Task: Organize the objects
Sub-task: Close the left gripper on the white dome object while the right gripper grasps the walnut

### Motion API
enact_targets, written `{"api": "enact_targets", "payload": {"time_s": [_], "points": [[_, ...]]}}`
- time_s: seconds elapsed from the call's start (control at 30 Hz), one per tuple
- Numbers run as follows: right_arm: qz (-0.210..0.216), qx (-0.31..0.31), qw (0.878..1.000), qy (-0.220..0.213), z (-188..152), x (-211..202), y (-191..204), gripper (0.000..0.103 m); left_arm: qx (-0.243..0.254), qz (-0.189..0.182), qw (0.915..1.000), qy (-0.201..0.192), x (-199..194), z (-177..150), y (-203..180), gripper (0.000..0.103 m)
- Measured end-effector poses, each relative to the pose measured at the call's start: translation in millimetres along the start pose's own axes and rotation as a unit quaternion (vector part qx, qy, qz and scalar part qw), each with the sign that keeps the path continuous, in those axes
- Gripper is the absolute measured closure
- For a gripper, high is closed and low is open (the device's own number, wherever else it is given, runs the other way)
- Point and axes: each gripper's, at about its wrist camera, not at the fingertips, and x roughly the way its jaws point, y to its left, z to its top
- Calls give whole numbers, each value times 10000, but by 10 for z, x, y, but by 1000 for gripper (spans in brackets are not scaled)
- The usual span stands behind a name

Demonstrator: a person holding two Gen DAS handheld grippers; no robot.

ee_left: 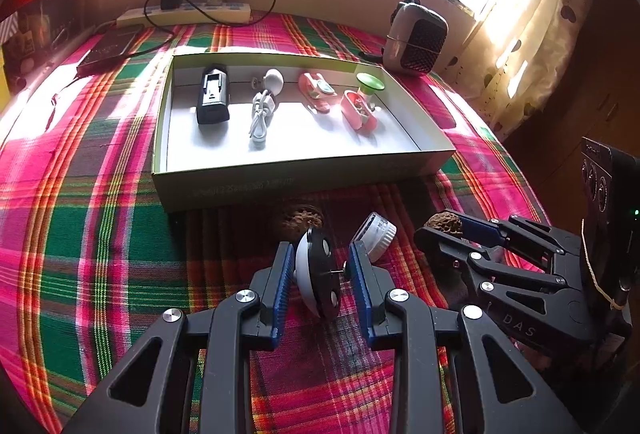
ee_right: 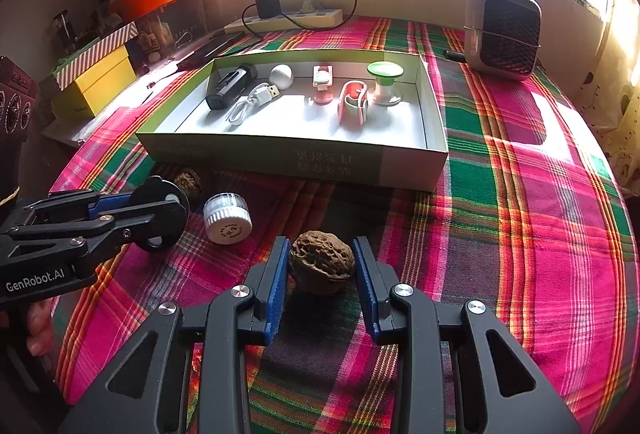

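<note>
Gripping a black-and-white disc (ee_left: 318, 276) edge-on between its blue pads, the left gripper (ee_left: 320, 266) tilts down over the plaid cloth (ee_left: 100, 234); the disc's white dome meets the left pad, while a thin pin from its black face reaches the right pad. Beside it, the right gripper (ee_right: 322, 266) points down at a similar slant with a walnut (ee_right: 322, 261) between its jaws, which are narrowed to the shell's width and touch it on both sides; the nut's underside appears to rest on the cloth. A person's fingers (ee_right: 38, 326) show under the left gripper's handle. Just beyond the two grippers lie a white jar (ee_right: 227, 218) on its side and a second walnut (ee_right: 188, 181), both near the front wall of the open cardboard box (ee_right: 280, 154). Inside the box, along its far side, sit a black device (ee_right: 231, 85), a white cable (ee_right: 252, 102), a white ball (ee_right: 281, 75), two pink items and a green-topped piece (ee_right: 384, 82). Farther back stand a small heater (ee_right: 502, 30) and a power strip (ee_right: 284, 20) under the window.
</note>
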Motion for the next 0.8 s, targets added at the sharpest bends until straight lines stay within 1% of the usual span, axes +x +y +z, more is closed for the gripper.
{"api": "enact_targets", "payload": {"time_s": [0.13,0.3,0.53,0.8], "points": [[-30,-32,10000,-53,22,-42,13,70,-15,1,10000,-55,-60,12,29,77],[-5,-50,9999,-146,61,-107,26,70,13,30,10000,-90,-83,25,-40,77],[49,-71,9995,-290,152,-179,35,70,79,78,9997,-234,-198,84,-70,77],[70,-116,9990,-431,304,-234,42,70,23,128,9991,-406,-264,218,-20,77]]}}
